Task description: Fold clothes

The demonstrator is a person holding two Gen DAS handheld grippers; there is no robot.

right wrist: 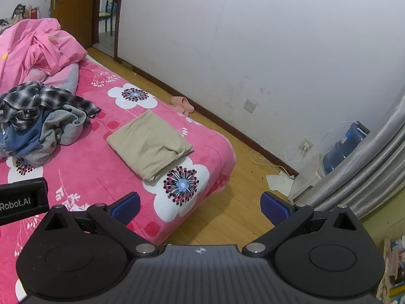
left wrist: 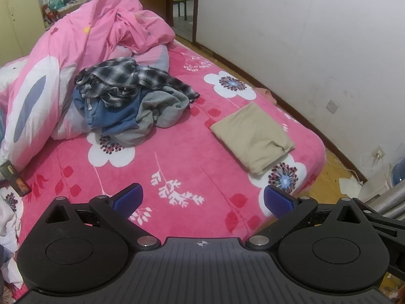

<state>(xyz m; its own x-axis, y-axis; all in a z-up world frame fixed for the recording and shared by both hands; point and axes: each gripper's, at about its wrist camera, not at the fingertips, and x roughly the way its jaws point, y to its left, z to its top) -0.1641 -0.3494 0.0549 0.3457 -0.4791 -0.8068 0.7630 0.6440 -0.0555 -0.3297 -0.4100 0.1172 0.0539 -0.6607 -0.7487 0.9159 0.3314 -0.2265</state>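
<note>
A heap of unfolded clothes [left wrist: 126, 101] lies on the pink flowered bed [left wrist: 177, 157]: a black-and-white plaid shirt [left wrist: 119, 78] on top, a blue garment [left wrist: 111, 116] and a grey one [left wrist: 164, 106] under it. A folded beige garment [left wrist: 253, 136] rests near the bed's right corner, also in the right wrist view as the beige garment [right wrist: 149, 144], right of the heap [right wrist: 43, 119]. My left gripper [left wrist: 202, 200] hovers open over the bed's near part, holding nothing. My right gripper [right wrist: 200, 207] is open over the bed's corner and floor, empty.
A crumpled pink duvet [left wrist: 88, 43] fills the bed's far left. A dark box [left wrist: 17, 179] lies at the left edge. Wooden floor [right wrist: 227, 202], a pink slipper [right wrist: 182, 103], a water bottle [right wrist: 341, 149], cables and a grey curtain [right wrist: 367, 174] lie right, along the white wall.
</note>
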